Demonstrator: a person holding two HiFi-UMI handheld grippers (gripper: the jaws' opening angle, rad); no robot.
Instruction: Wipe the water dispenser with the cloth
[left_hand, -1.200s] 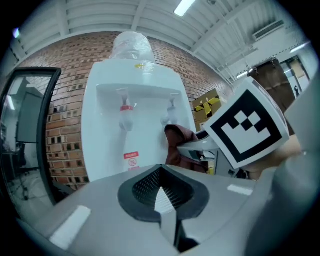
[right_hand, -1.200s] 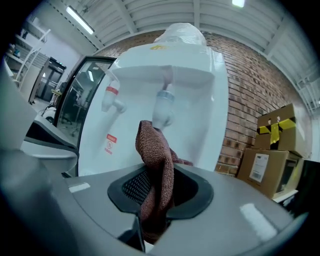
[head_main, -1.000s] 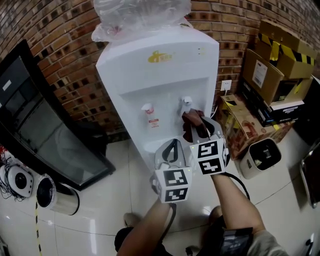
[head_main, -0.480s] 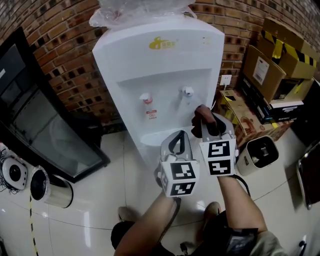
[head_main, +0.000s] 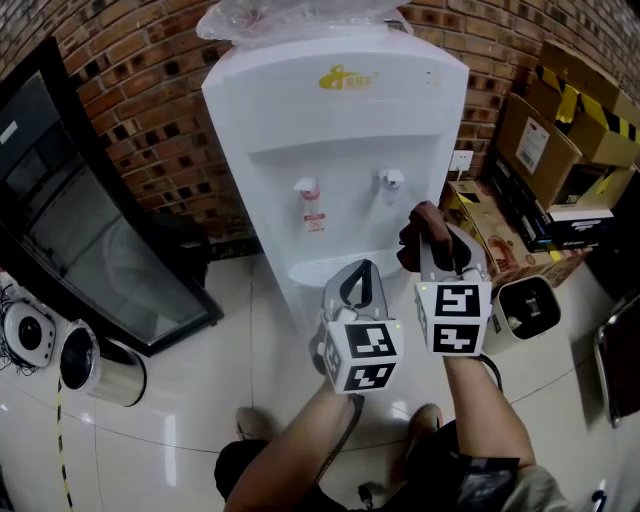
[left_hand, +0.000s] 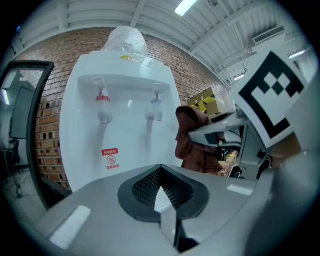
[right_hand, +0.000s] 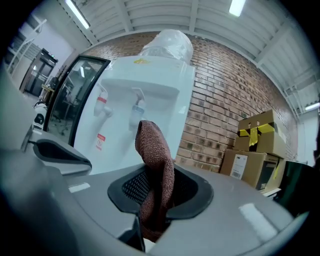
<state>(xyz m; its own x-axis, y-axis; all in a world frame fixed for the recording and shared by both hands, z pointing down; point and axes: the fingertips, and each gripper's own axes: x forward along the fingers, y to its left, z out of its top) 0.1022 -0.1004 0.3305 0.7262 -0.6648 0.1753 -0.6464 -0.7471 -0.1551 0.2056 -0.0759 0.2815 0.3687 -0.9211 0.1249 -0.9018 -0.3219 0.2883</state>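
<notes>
Findings from the head view: we see the white water dispenser (head_main: 340, 150) standing at 12 o'clock against the brick wall (head_main: 150, 90), with a clear plastic bag (head_main: 300, 15) over its top. Its recess carries a red tap (head_main: 305, 188) and, at 3 o'clock from that, a pale tap (head_main: 388, 180).

The right tool (head_main: 430, 240) is clamped on the brown cloth (head_main: 412, 232). In the right gripper view the cloth fills the gap between the jaws and stands up out of them in a folded ridge. The cloth sits at roughly 5 o'clock from the pale tap, by the dispenser's right front edge. Whether it touches the casing we cannot tell.

The left tool (head_main: 352, 290) is closed and carries nothing. Its jaws meet at the tips in the left gripper view. It hangs at 6 o'clock from the taps, in front of the lower casing and just beside the right tool.

Cardboard boxes (head_main: 545, 150) are stacked at 3 o'clock of the dispenser, and a dark glass-fronted cabinet (head_main: 80, 230) stands at 9 o'clock.
</notes>
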